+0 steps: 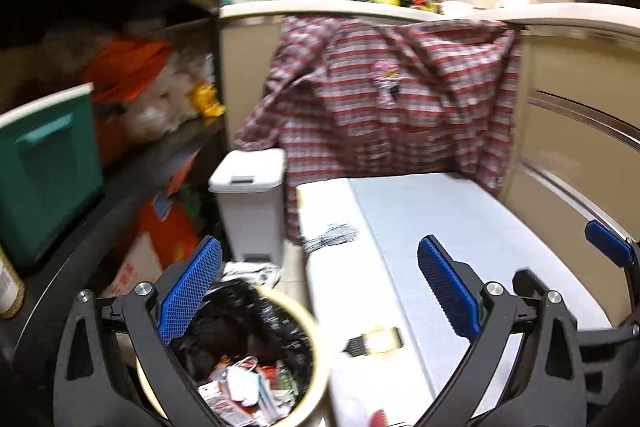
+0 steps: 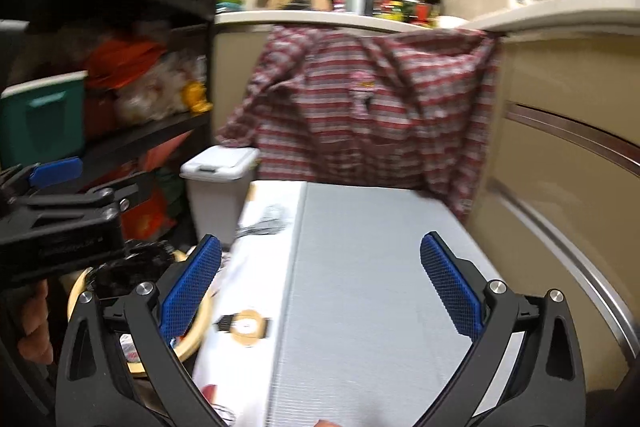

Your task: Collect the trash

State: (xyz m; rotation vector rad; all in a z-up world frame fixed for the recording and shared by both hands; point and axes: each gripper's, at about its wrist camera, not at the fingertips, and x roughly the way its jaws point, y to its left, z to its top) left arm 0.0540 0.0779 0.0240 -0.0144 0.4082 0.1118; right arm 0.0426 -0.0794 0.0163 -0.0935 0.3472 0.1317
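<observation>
A round trash bin (image 1: 308,343) with a cream rim and black liner stands low at the left, holding a face mask (image 1: 244,385) and several wrappers. My left gripper (image 1: 320,291) hangs open above the bin's right edge and the white surface (image 1: 440,239), with nothing between its blue pads (image 1: 192,291). My right gripper (image 2: 320,287) is open too and empty, over the same white surface (image 2: 360,267). In the right wrist view the bin's rim (image 2: 200,331) shows partly behind the left finger. The left gripper (image 2: 56,203) and the hand (image 2: 36,319) holding it appear at that view's left edge.
A white lidded bin (image 1: 248,195) stands behind the trash bin. A red striped shirt (image 1: 380,99) hangs from the counter edge. Dark shelves (image 1: 132,163) with a green box (image 1: 44,171) fill the left. A beige cabinet wall (image 1: 580,131) closes the right. A small tan and black mark or item (image 1: 376,341) lies on the white surface.
</observation>
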